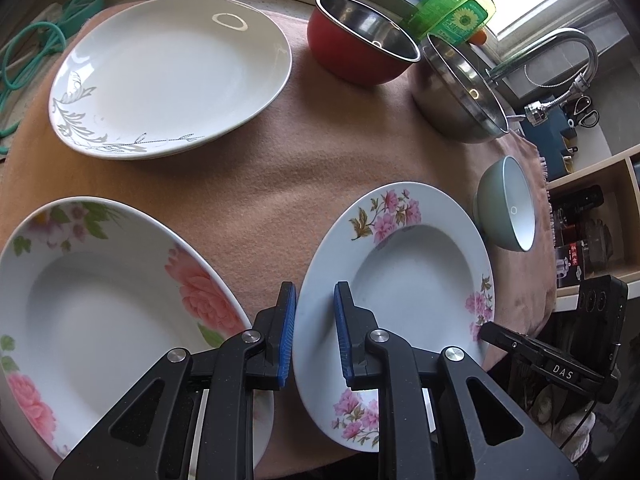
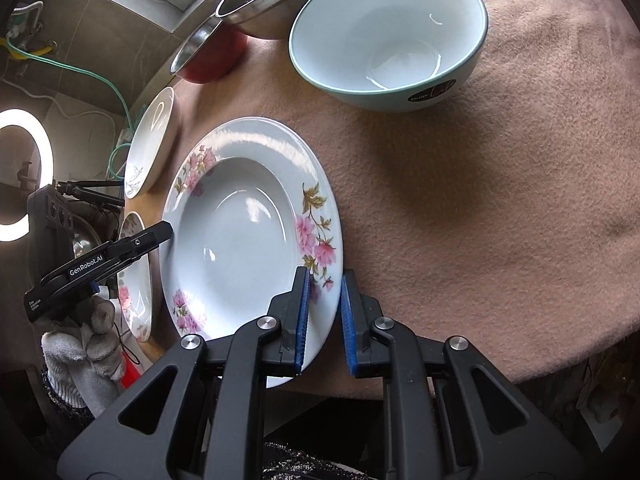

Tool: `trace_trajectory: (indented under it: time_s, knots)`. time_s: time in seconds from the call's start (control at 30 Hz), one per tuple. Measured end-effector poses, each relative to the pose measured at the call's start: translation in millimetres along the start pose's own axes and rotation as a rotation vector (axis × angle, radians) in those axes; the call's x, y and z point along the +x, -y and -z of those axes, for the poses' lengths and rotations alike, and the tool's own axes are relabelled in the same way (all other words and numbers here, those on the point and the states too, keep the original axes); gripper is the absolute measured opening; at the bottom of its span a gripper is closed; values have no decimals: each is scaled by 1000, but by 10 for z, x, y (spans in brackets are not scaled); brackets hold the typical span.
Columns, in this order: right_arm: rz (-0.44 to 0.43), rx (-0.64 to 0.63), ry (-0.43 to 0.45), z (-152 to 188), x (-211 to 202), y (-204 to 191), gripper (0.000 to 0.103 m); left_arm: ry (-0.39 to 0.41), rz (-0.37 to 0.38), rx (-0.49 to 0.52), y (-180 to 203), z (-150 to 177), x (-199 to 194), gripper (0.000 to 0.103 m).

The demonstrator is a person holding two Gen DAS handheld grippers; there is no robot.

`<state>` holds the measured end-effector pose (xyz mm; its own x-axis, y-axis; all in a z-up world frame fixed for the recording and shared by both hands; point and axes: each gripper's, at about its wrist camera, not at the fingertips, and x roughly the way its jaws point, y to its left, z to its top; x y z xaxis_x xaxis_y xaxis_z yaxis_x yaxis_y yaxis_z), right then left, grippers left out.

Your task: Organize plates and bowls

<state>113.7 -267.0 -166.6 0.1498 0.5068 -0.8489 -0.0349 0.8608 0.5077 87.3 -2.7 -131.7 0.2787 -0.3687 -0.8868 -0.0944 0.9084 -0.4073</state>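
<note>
A small white plate with pink flowers (image 1: 416, 280) (image 2: 240, 240) lies at the near edge of the cloth-covered table (image 1: 280, 180). My left gripper (image 1: 315, 292) is shut on its left rim, one blue pad over the plate and one outside it. My right gripper (image 2: 325, 280) is shut on the opposite rim. A larger peony plate (image 1: 100, 300) lies to the left, and a white plate with silver leaves (image 1: 172, 76) lies behind it. A red bowl (image 1: 352, 48), a steel bowl (image 1: 456, 92) and a pale green bowl (image 2: 388, 32) stand at the back and right.
A green soap bottle (image 1: 456, 8) and a faucet (image 1: 560, 48) stand behind the bowls. A wooden shelf (image 1: 592, 220) is off the table's right side. A green hose (image 1: 40, 40) lies at the far left. A gloved hand (image 2: 88, 344) holds the left gripper.
</note>
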Motion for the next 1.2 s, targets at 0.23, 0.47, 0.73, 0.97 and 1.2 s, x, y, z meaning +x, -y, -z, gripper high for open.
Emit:
trace_trajectory:
  time_s: [0.23, 0.47, 0.73, 0.97, 1.2]
  knots:
    - [7, -9, -3, 12, -6, -12, 15, 2, -1, -1, 3, -2, 6, 18]
    - [14, -16, -5, 24, -21, -14, 16, 6, -2, 0, 0, 8, 8, 18]
    - [61, -42, 13, 41, -65, -63, 16, 20, -14, 26, 28, 6, -17, 18]
    - [96, -58, 57, 41, -212, -68, 16, 69, -13, 33, 48, -44, -144, 18]
    - [102, -88, 83, 23, -322, -154, 17, 113, -1, 14, 33, -30, -294, 19]
